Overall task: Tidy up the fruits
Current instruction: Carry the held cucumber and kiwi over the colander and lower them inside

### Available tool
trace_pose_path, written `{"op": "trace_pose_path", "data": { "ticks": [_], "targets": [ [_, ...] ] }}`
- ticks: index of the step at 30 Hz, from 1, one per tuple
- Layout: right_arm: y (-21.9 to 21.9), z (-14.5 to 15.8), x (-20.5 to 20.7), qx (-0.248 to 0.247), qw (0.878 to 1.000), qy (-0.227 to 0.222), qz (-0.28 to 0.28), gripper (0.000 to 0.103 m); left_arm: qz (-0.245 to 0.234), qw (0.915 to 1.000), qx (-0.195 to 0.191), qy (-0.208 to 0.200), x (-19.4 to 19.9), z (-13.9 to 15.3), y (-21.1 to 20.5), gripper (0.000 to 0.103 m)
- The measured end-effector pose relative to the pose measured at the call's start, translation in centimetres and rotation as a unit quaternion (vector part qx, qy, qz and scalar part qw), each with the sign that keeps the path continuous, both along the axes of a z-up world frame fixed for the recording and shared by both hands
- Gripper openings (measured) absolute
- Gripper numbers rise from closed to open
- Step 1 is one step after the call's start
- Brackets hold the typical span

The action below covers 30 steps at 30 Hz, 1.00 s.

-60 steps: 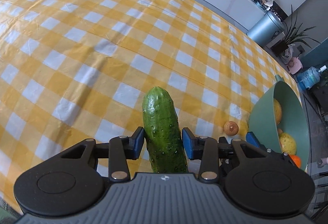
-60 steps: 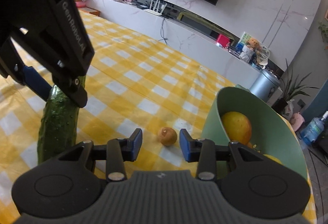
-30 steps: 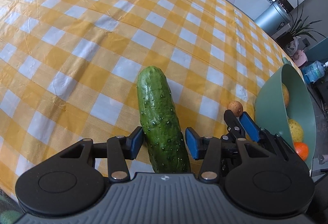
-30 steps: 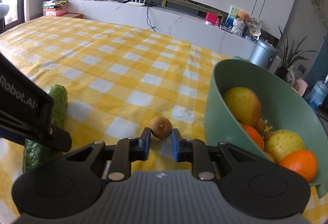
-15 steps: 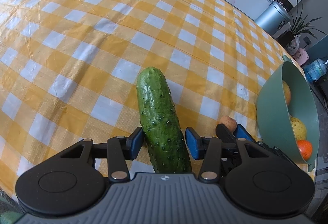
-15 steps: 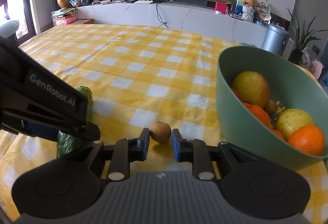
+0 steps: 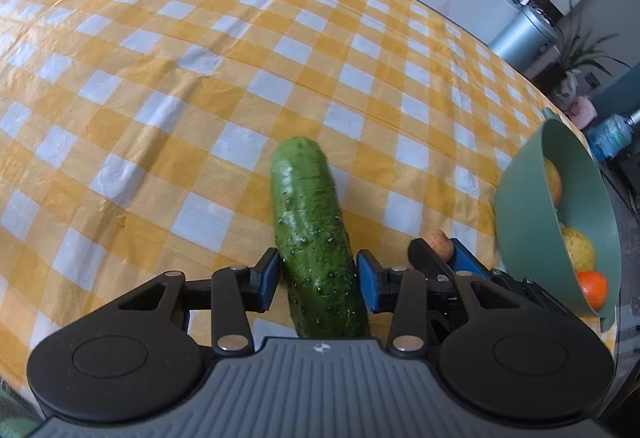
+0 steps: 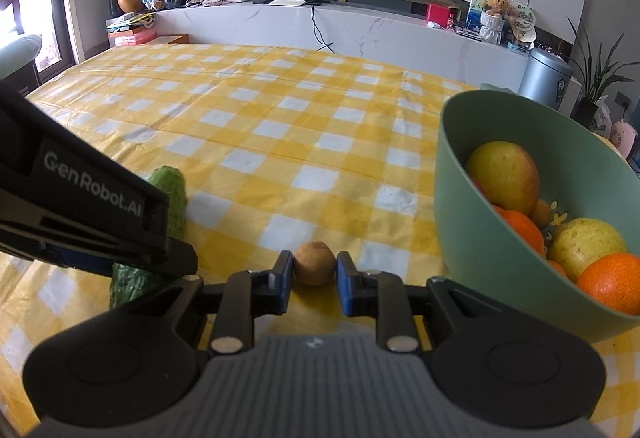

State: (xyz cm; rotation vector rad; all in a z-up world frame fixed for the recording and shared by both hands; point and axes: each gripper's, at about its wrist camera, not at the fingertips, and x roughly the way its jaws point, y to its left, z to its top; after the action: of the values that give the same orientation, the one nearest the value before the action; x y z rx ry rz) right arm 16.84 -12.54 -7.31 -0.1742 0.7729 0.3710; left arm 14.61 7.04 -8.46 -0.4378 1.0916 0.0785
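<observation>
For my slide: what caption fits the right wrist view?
Right gripper shut on a small brown fruit beside the green bowl of fruit.

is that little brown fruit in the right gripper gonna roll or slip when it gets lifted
The small brown fruit looks round, so it would probably roll if released on the tablecloth. The right gripper pinches it across its middle, which should hold. Its skin looks matte and rough, likely not slippery.

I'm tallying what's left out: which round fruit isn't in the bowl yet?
The small brown fruit, pinched in the right gripper on the tablecloth; the others sit inside the green bowl.
</observation>
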Motion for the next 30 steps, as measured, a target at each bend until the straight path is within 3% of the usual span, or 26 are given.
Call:
{"op": "trace_pose_path", "data": {
  "ticks": [4, 13, 20, 30],
  "targets": [
    [-0.2, 0.6, -0.5, 0.006, 1.000, -0.008, 0.005, 0.019, -0.012, 0.9996, 0.023, -0.010, -0.3, 0.6, -0.8, 0.045],
    [-2.3, 3.1, -2.2, 0.044, 0.998, -0.032, -0.009, 0.019, -0.029, 0.9977, 0.037, -0.049, -1.7, 3.4, -2.3, 0.045],
    [-4.7, 6.0, -4.4, 0.067, 0.994, -0.081, -0.019, 0.019, -0.046, 0.9930, 0.054, -0.094, -3.0, 7.0, -4.1, 0.045],
    [-9.8, 9.5, -6.5, 0.082, 0.982, -0.161, -0.061, 0.019, -0.103, 0.9801, 0.060, -0.158, -3.2, 12.2, -8.6, 0.045]
  ]
}}
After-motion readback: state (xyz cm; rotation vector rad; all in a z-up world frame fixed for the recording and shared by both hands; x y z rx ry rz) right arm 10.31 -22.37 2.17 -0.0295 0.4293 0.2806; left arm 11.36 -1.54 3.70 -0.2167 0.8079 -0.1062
